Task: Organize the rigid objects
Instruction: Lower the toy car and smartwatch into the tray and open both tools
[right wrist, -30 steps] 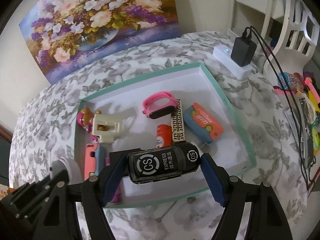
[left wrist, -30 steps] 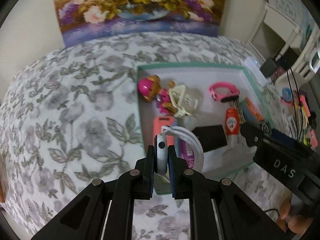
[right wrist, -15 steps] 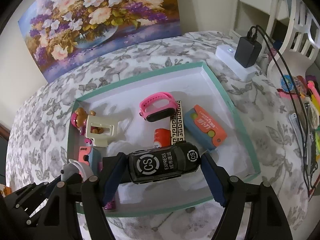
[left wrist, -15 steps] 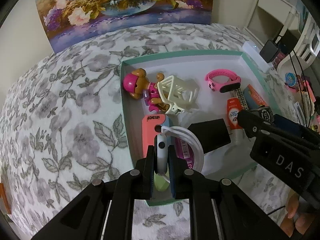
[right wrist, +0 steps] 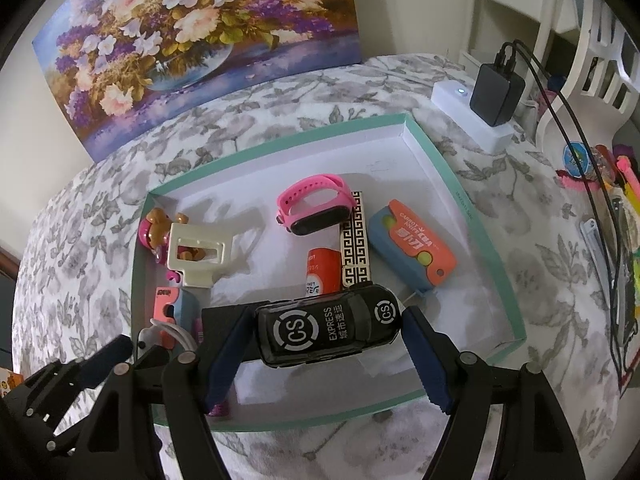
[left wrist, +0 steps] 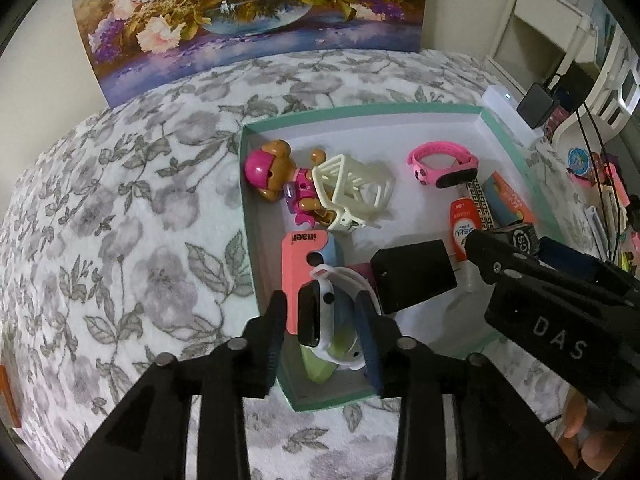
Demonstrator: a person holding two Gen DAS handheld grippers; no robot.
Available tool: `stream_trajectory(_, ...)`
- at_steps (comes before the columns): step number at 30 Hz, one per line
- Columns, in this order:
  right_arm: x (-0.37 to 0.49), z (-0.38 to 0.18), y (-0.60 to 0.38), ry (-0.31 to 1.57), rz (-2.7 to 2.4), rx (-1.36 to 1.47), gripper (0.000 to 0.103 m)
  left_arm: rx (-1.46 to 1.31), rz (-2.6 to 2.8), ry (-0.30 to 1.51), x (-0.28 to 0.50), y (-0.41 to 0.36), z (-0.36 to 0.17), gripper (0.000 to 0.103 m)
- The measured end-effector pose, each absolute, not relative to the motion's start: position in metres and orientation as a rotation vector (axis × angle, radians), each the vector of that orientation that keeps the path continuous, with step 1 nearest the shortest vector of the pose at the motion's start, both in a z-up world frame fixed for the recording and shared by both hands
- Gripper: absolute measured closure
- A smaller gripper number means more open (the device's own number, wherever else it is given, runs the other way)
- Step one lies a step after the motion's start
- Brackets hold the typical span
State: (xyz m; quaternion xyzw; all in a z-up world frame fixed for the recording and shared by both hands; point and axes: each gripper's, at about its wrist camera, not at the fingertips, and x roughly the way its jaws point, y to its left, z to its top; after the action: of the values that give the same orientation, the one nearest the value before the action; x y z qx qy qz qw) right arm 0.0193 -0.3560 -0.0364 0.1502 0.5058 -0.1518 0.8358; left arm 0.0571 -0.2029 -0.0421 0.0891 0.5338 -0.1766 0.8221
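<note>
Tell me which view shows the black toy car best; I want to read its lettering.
The right wrist view: the black toy car sits between the right hand-held gripper fingers, roof up, "CS EXPRESS" legible. In the left wrist view only one end of it with a CS logo peeks from behind that hand-held gripper.

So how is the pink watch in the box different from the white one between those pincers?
The pink watch lies on the floor of the box, untouched; the white watch sits between the left gripper's fingers, which have parted around it. The pink one's band is closed in a loop lying flat; the white one stands on edge, screen sideways. Both have dark screens and sit within the same teal-rimmed box.
</note>
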Motion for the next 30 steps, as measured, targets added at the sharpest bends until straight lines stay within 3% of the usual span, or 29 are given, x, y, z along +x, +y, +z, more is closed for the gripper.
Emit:
stream_trajectory(8,0.021,-0.032,-0.354,1.061,-0.322,0.295,0.022,0.121,-0.338,1.124,0.064,-0.185,-0.032,0.055)
stream_trajectory(10,0.022,-0.032,-0.353,1.059,-0.328,0.283,0.012,0.094,-0.317,1.121,0.068,-0.176,-0.03,0.048)
stream_trajectory(12,0.022,-0.032,-0.353,1.059,-0.33,0.282,0.011,0.062,-0.278,1.128,0.073,-0.164,-0.031,0.04)
stream_trajectory(14,0.022,-0.032,-0.353,1.058,-0.33,0.284,0.01,0.035,-0.243,1.142,0.077,-0.154,-0.034,0.037)
stream_trajectory(16,0.022,-0.033,-0.354,1.059,-0.333,0.283,0.0,0.014,-0.198,1.162,0.083,-0.143,-0.038,0.036)
stream_trajectory(19,0.022,-0.032,-0.355,1.055,-0.331,0.285,0.0,-0.02,-0.142,1.186,0.089,-0.127,-0.045,0.034)
stream_trajectory(21,0.022,-0.032,-0.354,1.052,-0.33,0.282,0.0,-0.035,-0.109,1.197,0.092,-0.118,-0.049,0.024)
stream_trajectory(23,0.023,-0.032,-0.353,1.05,-0.328,0.279,0.0,-0.037,-0.078,1.202,0.095,-0.111,-0.053,0.023)
stream_trajectory(25,0.023,-0.032,-0.351,1.049,-0.324,0.279,0.0,-0.027,-0.054,1.207,0.096,-0.106,-0.057,0.015)
stream_trajectory(26,0.023,-0.033,-0.351,1.049,-0.322,0.279,0.0,-0.021,-0.042,1.204,0.097,-0.104,-0.06,0.006)
stream_trajectory(30,0.024,-0.033,-0.349,1.051,-0.32,0.273,0.0,-0.004,-0.009,1.198,0.098,-0.097,-0.065,0.004)
